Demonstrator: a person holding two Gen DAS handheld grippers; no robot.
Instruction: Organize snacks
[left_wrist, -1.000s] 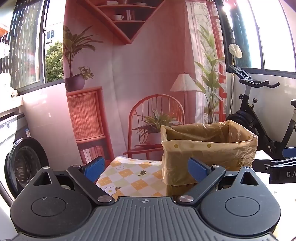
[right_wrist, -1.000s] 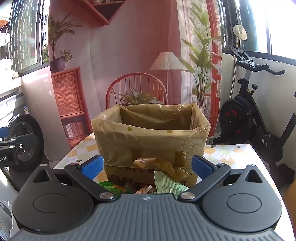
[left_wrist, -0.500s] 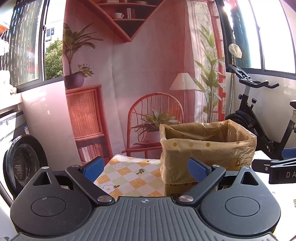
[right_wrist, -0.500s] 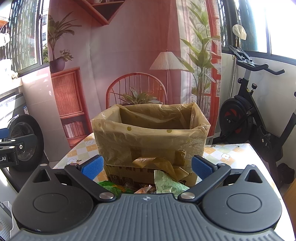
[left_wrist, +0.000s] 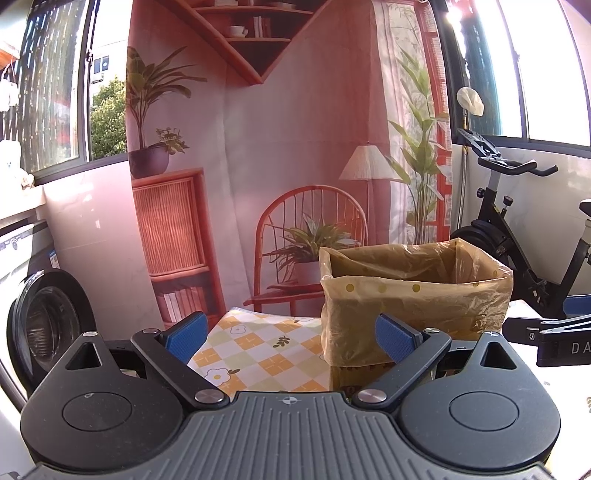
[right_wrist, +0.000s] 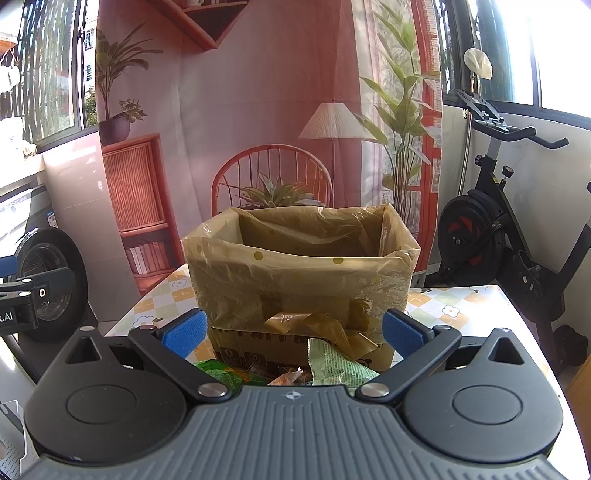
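Two grippers are held wide apart with nothing between their blue pads: the left gripper (left_wrist: 290, 334) and the right gripper (right_wrist: 293, 334). Some snacks (right_wrist: 334, 360) are seen on the checked tablecloth (left_wrist: 258, 354), just in front of the bag-lined box (right_wrist: 301, 273), close below the right gripper.
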